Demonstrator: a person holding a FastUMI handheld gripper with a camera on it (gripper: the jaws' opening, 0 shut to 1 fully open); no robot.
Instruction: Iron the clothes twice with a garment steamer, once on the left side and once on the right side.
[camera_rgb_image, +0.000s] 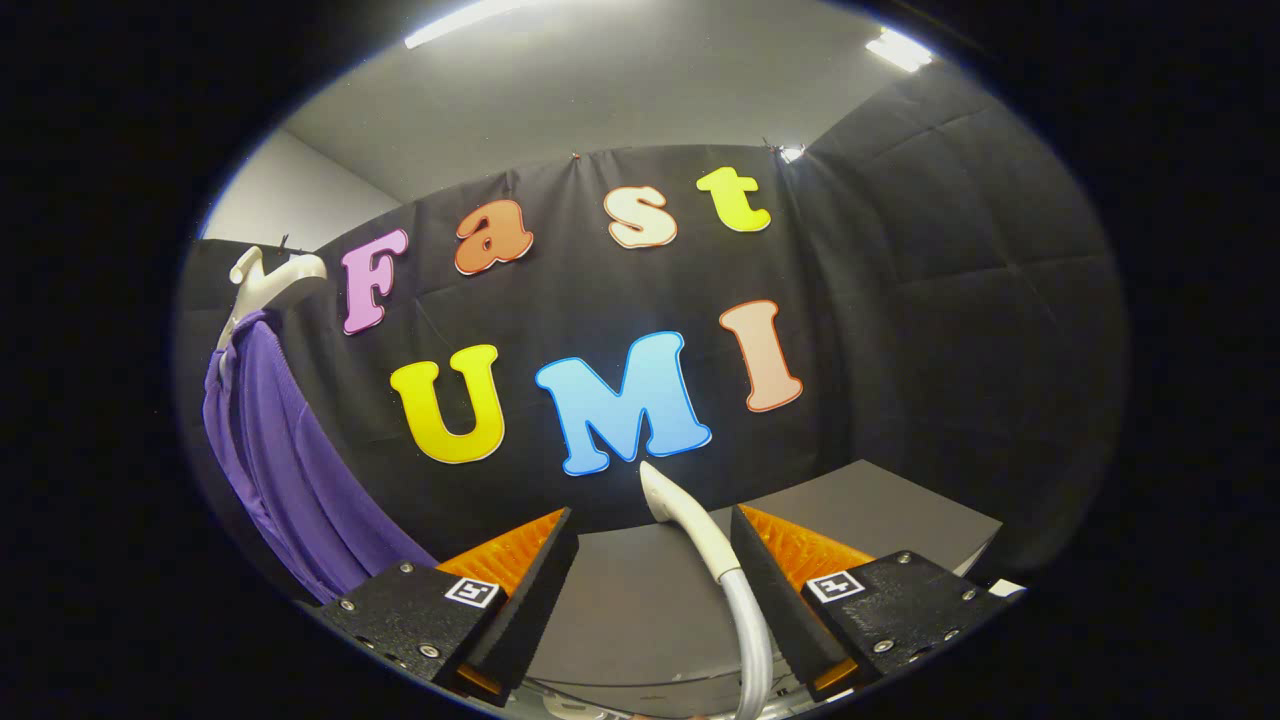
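My gripper (652, 514) is open, its two fingers spread wide over a grey table (620, 610). A white garment steamer head (690, 520) rises between the fingers, close against the right one and well apart from the left one. Its pale hose (752, 640) runs down along the right finger's inner side. Far off to the left, beyond the left finger, a purple garment (280, 470) hangs from a white hanger (275, 285) in front of the black cloth wall.
A raised dark grey block (890, 505) sits on the table behind the right finger. The black padded wall (960, 300) closes the booth at the back and on the right.
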